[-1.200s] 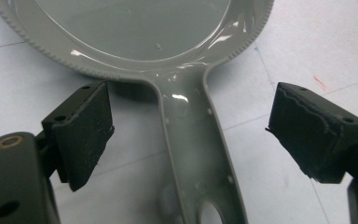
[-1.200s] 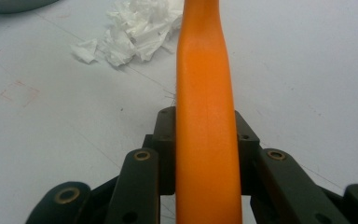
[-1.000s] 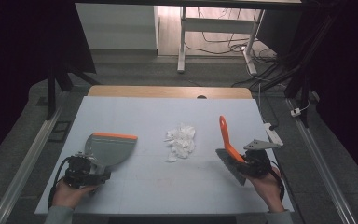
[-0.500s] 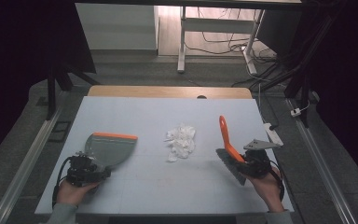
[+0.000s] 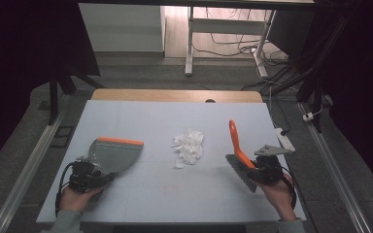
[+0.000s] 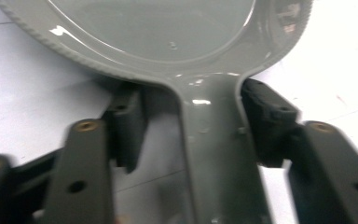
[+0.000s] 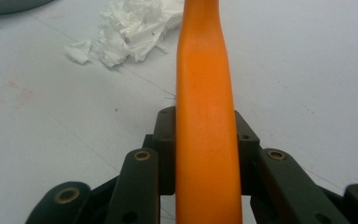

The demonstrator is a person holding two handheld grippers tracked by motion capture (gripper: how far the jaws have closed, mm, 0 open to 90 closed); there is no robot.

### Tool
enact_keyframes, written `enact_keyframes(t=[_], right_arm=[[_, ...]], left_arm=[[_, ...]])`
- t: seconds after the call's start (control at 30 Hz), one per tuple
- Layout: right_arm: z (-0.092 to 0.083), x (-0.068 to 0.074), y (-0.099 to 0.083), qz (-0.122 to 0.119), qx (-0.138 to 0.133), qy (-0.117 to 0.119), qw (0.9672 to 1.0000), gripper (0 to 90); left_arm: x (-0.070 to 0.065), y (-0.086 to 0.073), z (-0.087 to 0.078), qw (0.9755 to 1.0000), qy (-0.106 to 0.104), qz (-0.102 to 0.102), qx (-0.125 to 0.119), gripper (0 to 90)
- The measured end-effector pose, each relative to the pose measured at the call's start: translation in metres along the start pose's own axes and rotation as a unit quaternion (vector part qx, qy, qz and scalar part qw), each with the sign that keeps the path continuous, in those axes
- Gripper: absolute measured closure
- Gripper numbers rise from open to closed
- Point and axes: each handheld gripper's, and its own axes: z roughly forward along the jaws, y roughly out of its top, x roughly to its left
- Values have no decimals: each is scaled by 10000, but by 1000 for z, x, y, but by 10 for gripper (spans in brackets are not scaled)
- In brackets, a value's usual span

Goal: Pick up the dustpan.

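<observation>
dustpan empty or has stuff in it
Empty: the dustpan tray is bare grey, and the paper scraps lie apart on the table.

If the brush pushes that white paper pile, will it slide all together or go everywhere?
The paper pile looks like loose torn scraps, so it is probably very light and would likely scatter rather than slide as one lump. Its crumpled, ragged edges suggest it is floppy, not stiff. On the smooth table, bits may skid ahead of the brush, so slow sweeps towards the dustpan seem safer.
</observation>
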Motion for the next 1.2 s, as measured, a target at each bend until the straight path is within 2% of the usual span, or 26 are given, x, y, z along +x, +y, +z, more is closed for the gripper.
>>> enact_keyframes(t=[0.2, 0.43, 0.73, 0.93, 1.0, 1.2], right_arm=[[-1, 0, 0, -2, -8, -1, 10000, 703], [-1, 0, 0, -1, -15, -5, 10000, 703], [-2, -1, 1, 27, -63, -10, 10000, 703], [-3, -1, 1, 36, -96, -15, 9999, 703], [-4, 0, 1, 28, -120, -13, 9999, 703], [-4, -1, 1, 25, -142, -24, 9999, 703]], left_arm=[[1, -1, -1, 10000, -8, 18, -53, 606], [3, 0, -3, 9999, 0, 47, -101, 615], [4, 0, -8, 9995, -43, 94, -305, 616], [4, 0, -13, 9983, -186, 260, -477, 616], [3, 1, -18, 9968, -351, 400, -593, 616], [3, 1, -22, 9951, -471, 565, -667, 616]])
